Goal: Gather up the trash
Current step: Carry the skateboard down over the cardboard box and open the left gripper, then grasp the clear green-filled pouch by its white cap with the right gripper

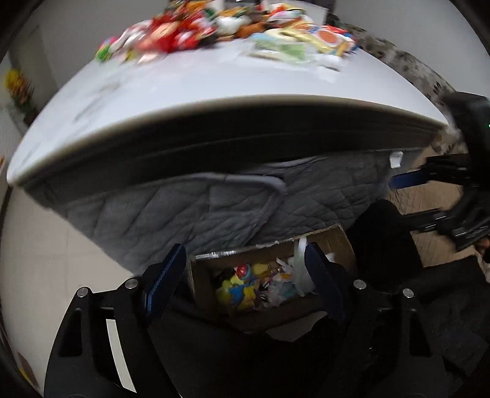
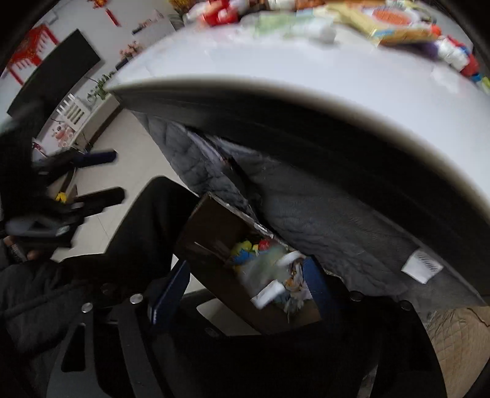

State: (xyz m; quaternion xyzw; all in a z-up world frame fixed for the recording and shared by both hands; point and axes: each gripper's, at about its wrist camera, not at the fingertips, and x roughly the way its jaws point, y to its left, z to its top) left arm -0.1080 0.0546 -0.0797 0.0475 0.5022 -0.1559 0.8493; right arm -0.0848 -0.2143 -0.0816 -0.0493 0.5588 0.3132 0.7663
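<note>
A cardboard box (image 1: pixel 202 278) stands on the floor below the table's front edge and holds several colourful wrappers (image 1: pixel 245 284). My left gripper (image 1: pixel 245 260) is open and empty above the box. My right gripper (image 2: pixel 248 275) is open over the same box (image 2: pixel 208 232); a blurred pale wrapper (image 2: pixel 266 266) shows between its fingers above the trash in the box. A heap of snack wrappers (image 1: pixel 214 27) lies at the far side of the white table (image 1: pixel 183 91). The right gripper also shows in the left wrist view (image 1: pixel 410 196).
A grey quilted cover (image 1: pixel 183 211) hangs under the table behind the box. A dark-clothed leg (image 2: pixel 144 232) is beside the box. The left gripper shows at the left of the right wrist view (image 2: pixel 116 174). White tiled floor (image 1: pixel 46 245) lies to the left.
</note>
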